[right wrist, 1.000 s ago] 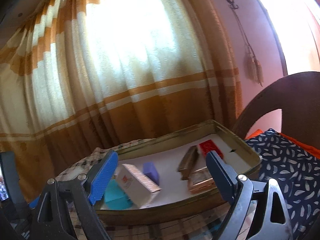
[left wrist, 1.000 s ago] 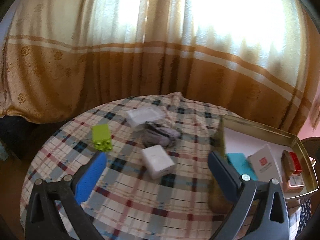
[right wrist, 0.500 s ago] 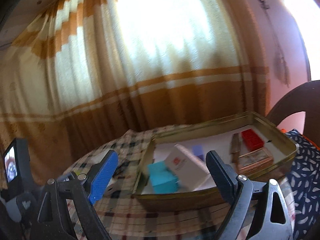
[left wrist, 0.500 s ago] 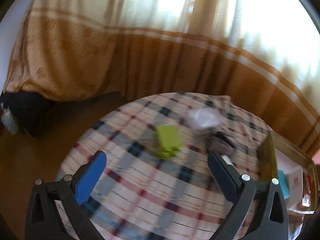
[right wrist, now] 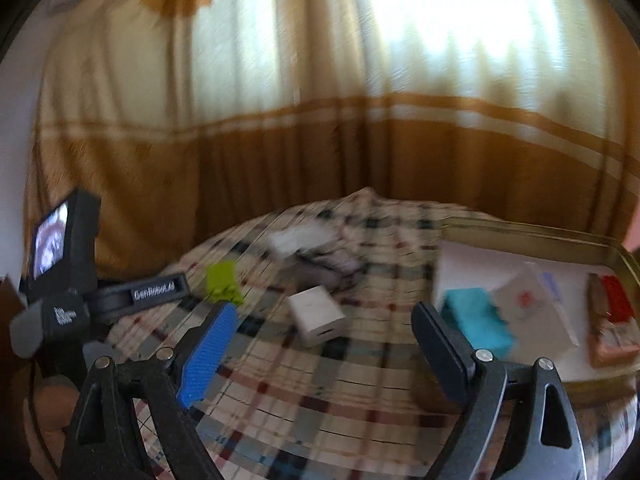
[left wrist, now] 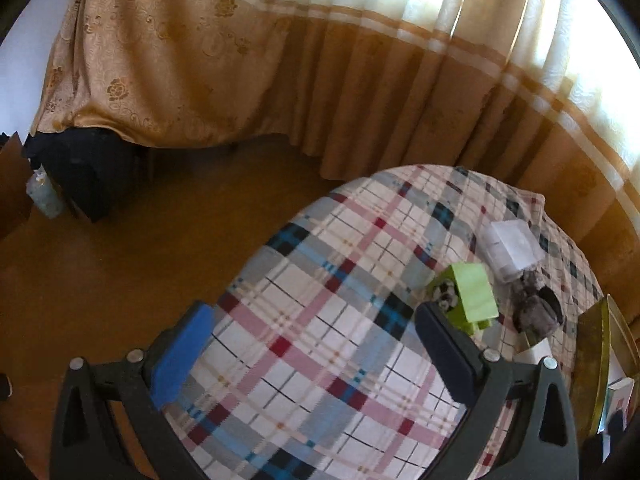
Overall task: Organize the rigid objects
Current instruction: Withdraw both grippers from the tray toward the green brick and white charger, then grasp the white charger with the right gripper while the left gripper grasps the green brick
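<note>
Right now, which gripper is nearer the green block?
Left. The left gripper has the green block beside its right finger. The right gripper, jaws closing on nothing, is farther off, block beyond its left finger.

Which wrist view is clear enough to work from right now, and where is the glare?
Left wrist view: sharp; the green block and checked tablecloth read crisply, glare only from the curtain at upper right. Right wrist view: motion-smeared; the white box and tray contents are soft, window glare washing out the top.
</note>
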`<state>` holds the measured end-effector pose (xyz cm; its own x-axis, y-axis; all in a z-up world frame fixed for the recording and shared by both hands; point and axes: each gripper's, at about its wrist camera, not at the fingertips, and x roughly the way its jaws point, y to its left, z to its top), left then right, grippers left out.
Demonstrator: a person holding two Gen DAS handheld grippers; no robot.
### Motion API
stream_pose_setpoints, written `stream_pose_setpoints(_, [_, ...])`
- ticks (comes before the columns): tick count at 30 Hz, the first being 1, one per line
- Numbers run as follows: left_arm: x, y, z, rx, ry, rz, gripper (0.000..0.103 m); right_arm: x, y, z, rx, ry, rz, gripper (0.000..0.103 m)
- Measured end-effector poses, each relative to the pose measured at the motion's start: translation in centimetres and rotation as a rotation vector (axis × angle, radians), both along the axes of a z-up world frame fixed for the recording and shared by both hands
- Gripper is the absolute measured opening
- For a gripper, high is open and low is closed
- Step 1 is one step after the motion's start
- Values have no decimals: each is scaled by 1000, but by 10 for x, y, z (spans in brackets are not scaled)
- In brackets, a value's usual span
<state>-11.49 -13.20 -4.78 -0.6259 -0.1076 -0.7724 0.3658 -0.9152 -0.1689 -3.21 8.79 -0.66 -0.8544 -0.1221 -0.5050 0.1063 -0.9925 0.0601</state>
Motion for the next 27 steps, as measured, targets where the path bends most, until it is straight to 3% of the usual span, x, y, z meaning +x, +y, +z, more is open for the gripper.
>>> stream_pose_setpoints(3, [0, -1, -2, 12, 1, 1, 102, -20, -7, -11, 14, -70, 36, 72])
stream_pose_setpoints(10, [-1, -1, -2, 16, 3, 2, 102, -65, -11, -24, 25, -161, 64, 72])
stream_pose_setpoints(13, [-2, -1, -2, 11, -2, 1, 102, -81, -13, -34, 41, -226, 73, 65])
stream_pose_setpoints(19, [-5, 2, -2, -18, -25, 0, 102, -93, -7, -46, -23, -327, 83, 59])
stream_pose_setpoints(21, [-5, 2, -3, -24, -30, -1, 102, -91, -8, -45, -26, -324, 92, 42])
stream_pose_setpoints(27, [-1, -2, 0, 21, 8, -5, 102, -87, 0, -44, -112, -307, 121, 41])
